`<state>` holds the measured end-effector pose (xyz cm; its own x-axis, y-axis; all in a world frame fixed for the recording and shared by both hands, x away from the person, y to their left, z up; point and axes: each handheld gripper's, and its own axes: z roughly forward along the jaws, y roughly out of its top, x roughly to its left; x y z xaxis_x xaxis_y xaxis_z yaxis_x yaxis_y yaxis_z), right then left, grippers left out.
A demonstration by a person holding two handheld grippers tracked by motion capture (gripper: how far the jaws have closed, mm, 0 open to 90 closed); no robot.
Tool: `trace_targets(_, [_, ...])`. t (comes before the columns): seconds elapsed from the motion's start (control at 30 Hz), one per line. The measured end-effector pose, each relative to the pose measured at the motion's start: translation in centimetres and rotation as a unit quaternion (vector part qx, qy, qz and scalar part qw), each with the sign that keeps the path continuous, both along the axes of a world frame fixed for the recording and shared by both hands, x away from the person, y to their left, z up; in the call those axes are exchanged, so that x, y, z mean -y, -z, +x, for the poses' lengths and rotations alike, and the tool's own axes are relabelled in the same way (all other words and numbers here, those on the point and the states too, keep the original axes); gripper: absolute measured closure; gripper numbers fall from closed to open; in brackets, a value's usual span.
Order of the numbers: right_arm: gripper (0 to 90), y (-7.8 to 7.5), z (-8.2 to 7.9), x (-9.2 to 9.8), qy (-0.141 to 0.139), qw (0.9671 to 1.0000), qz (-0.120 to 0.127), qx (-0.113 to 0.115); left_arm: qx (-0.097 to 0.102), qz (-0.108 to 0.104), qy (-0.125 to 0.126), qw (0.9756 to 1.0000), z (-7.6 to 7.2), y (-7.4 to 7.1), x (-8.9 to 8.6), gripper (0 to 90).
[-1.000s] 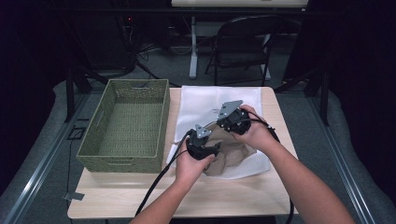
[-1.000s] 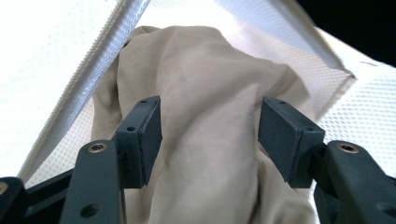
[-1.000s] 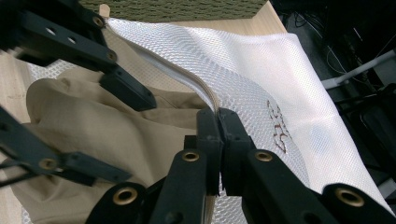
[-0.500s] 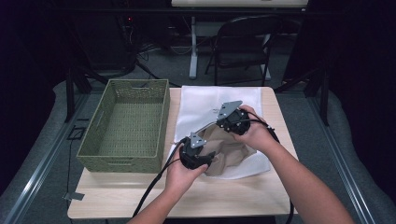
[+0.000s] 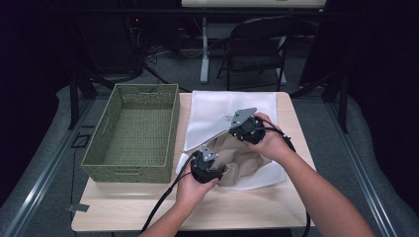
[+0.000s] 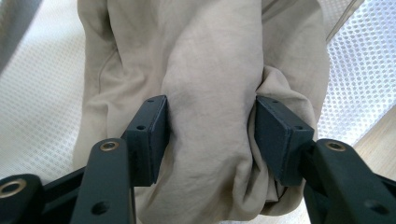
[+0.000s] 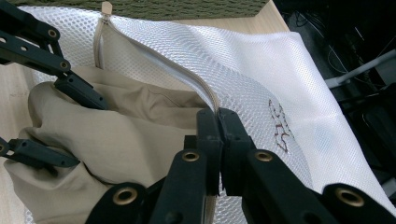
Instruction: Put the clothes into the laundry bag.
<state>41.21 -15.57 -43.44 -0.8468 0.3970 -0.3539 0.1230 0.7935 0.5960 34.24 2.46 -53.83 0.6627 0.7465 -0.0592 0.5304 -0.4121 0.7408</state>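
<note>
Where garment (image 5: 237, 155) bunches, basket (image 5: 133, 133) alongside.

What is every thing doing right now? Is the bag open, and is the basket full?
Mesh laundry bag: zipper open, edge lifted.
Beige cloth: bunched up, partly inside the bag.
Left gripper: jaws have just been closing, pads pressing into the beige cloth.
Right gripper: shut on the bag's zipper edge.
Green basket: empty, upright beside the bag.
Folding chair: unfolded, behind the table.
</note>
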Motion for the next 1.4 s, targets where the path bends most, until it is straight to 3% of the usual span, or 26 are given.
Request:
trace_targets(0.2, [88.3, 0.1, 0.0, -0.1, 0.000, 1.0000, 0.003, 0.000, 0.002, -0.002, -0.002, 1.0000, 0.0, 0.3, -0.1, 50.0])
trace_targets(0.37, [88.4, 0.2, -0.1, -0.2, 0.000, 1.0000, 0.005, 0.001, -0.008, -0.009, 0.000, 0.9999, 0.1, 0.3, -0.1, 57.5])
trace_targets(0.57, [88.4, 0.2, -0.3, -0.3, -0.006, 1.0000, 0.000, 0.000, -0.004, -0.001, -0.010, 0.9999, 0.2, 0.1, 0.2, 63.3])
trace_targets(1.0, [88.5, 0.2, -0.6, -0.3, -0.011, 0.9999, 0.006, 0.002, -0.002, 0.004, -0.035, 0.9994, 2.0, -0.2, 1.8, 65.4])
trace_targets(1.4, [88.5, -0.2, -0.9, -0.4, -0.015, 0.9999, 0.000, 0.004, 0.014, 0.009, -0.064, 0.9978, 3.8, -0.1, 2.8, 65.6])
